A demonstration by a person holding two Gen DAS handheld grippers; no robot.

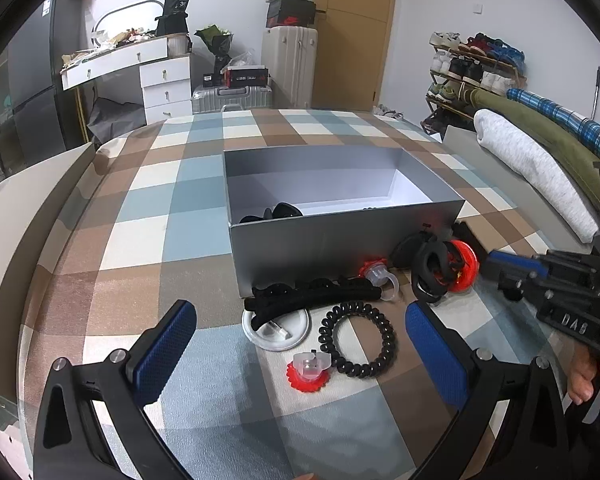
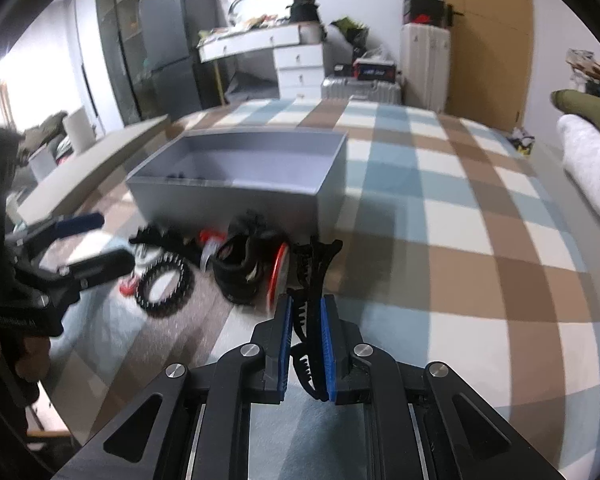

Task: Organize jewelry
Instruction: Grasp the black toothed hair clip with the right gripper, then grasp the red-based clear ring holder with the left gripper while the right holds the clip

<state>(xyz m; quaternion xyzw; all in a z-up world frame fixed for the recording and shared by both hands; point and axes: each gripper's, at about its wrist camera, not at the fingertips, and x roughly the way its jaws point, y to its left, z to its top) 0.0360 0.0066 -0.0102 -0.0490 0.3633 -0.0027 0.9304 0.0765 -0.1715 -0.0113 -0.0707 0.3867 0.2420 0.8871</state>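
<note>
Jewelry and hair pieces lie in a loose cluster on the checked bedspread (image 1: 148, 200), just in front of the near wall of the grey open box (image 1: 340, 248). Right gripper (image 2: 305, 320): blue pads drawn nearly together, pinching a black toothed hair claw (image 2: 312, 280); the clip's upper end sticks out past the fingertips, its lower end curls below the pads. Whether the clip is clear of the bedspread cannot be judged.

Left gripper (image 1: 300, 344): fingers spread wide, nothing between the pads. Seen between them: a black spiral hair tie (image 1: 358, 338), a red-and-clear ring-shaped piece (image 1: 308, 370), and a white round dish (image 1: 276, 330) with a long black clip (image 1: 316, 298) lying across its rim. Further right, a second red-and-clear piece (image 1: 378, 274) and a black bundle against a red disc (image 1: 446, 266).

Box contents: only dark shapes at the near left corner (image 1: 278, 212), mostly hidden by the wall. Right wrist view is motion-blurred on its left side; small items there are indistinct.
</note>
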